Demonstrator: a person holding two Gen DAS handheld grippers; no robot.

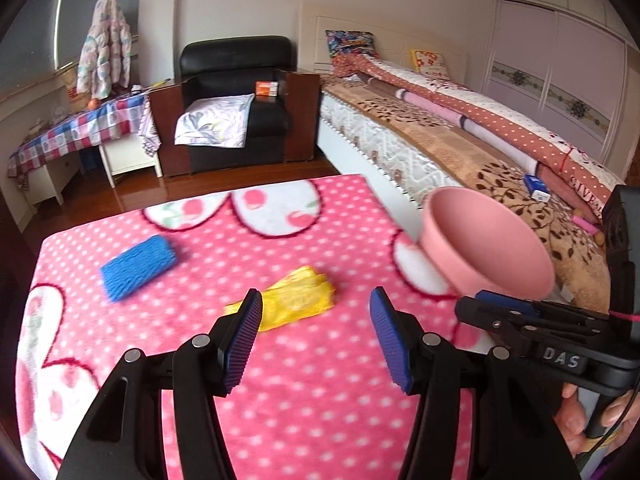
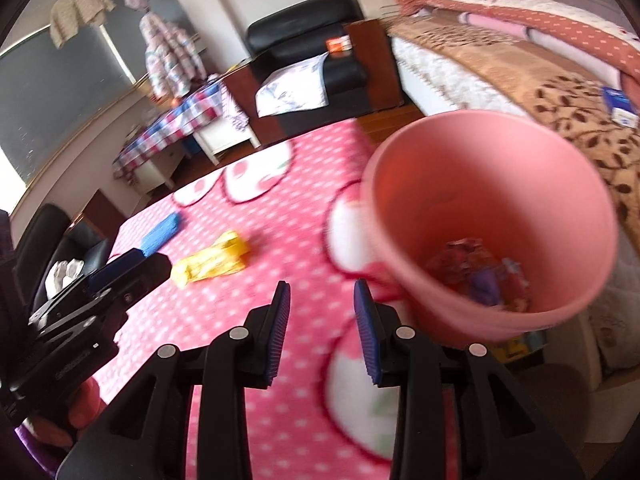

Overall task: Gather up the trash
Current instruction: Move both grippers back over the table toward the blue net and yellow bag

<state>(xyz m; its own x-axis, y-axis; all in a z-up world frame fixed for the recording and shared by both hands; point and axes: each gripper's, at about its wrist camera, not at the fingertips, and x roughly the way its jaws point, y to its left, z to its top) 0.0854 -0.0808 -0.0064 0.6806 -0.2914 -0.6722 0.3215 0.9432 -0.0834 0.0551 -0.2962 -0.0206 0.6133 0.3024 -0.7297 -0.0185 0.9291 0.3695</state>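
The left gripper [image 1: 316, 304] tilts downward, fingers [image 1: 244, 336] spread wide and empty. The right gripper [image 2: 322, 300], also tilted down, is narrower, with nothing between its fingers.

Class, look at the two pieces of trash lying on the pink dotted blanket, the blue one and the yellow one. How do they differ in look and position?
The blue foam net sleeve is a ribbed, tidy block shape; the yellow wrapper is crumpled, flat and irregular. The blue foam net sleeve lies farther left; the yellow wrapper lies just ahead of the open left gripper, nearer the pink bucket. Both lie loose on the blanket, outside the bucket, held by neither gripper.
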